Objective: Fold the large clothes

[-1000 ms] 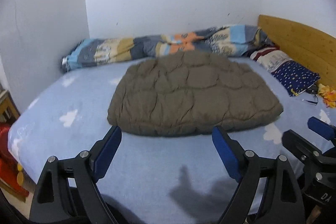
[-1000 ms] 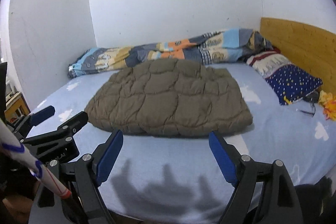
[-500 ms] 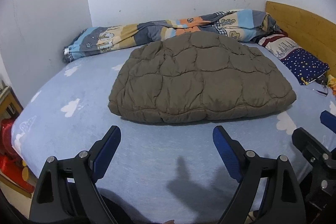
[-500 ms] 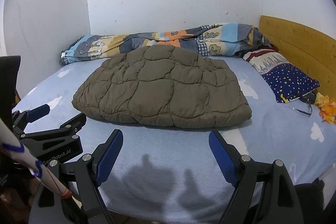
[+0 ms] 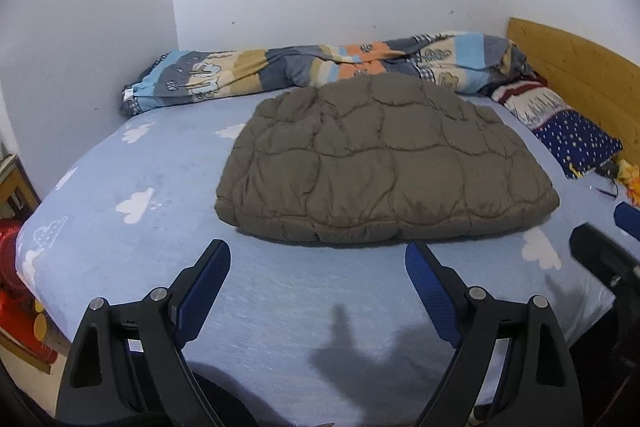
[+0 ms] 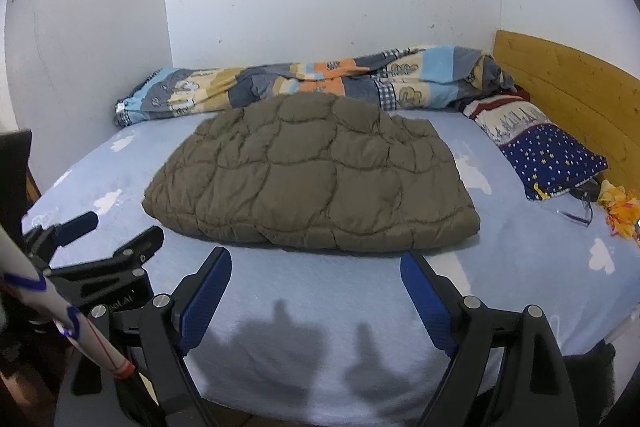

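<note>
Both tongs have drifted a little since half a second ago: the folded jacket sits slightly farther ahead of the left tongs and nearer the right pair; earlier still, both views tilted higher up the wall.

Left tongs: spread wide, blue pads apart, nothing between them. They hover over the near edge of the bed. Far to their left, red clutter below the bed edge.

Ahead of both tongs, well clear of the fingertips: the brown quilted jacket, folded into a thick flat bundle on the blue cloud-print sheet. From the right wrist camera the jacket lies ahead and slightly left of centre.

Beyond the jacket, along the wall: a rolled patchwork quilt, just touching the jacket's far edge in both views.

Right tongs: also spread wide, holding nothing, over the near edge of the bed. Left of them, the other tool's black frame and a white pole with blue and red marks.

Ahead and right of the right tongs: a starry navy pillow against the wooden headboard; orange fabric flowers beside it.
</note>
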### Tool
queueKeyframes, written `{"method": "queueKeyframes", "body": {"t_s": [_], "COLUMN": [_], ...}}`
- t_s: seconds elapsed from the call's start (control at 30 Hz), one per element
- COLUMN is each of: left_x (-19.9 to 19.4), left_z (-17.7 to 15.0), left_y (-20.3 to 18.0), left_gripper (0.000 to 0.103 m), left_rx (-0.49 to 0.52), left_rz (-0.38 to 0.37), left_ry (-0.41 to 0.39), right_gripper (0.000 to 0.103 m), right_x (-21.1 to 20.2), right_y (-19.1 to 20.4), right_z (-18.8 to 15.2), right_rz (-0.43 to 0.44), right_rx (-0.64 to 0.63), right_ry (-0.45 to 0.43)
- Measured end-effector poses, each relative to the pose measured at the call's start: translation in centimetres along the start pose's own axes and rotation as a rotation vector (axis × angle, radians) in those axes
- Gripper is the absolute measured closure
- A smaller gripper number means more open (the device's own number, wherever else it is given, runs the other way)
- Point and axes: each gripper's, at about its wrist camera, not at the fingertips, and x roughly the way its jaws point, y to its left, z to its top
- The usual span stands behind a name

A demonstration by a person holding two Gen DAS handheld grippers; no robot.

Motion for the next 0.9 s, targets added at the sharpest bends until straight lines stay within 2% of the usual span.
{"method": "queueKeyframes", "body": {"t_s": [0.2,0.9], "left_x": [-0.7,-0.8], "left_z": [0.4,0.3], "left_y": [0.5,0.7], "left_gripper": [0.015,0.015], "left_rx": [-0.014,-0.001], "left_rz": [0.019,0.023], "left_ry": [-0.017,0.011], "right_gripper": [0.010,0.010], "right_x": [-1.6,-1.2], "right_y": [0.8,1.5], "right_z": [1.1,0.3], "right_rz": [0.012,0.029], "right_rx": [-0.009,-0.023], "right_ry": [-0.061,-0.023]}}
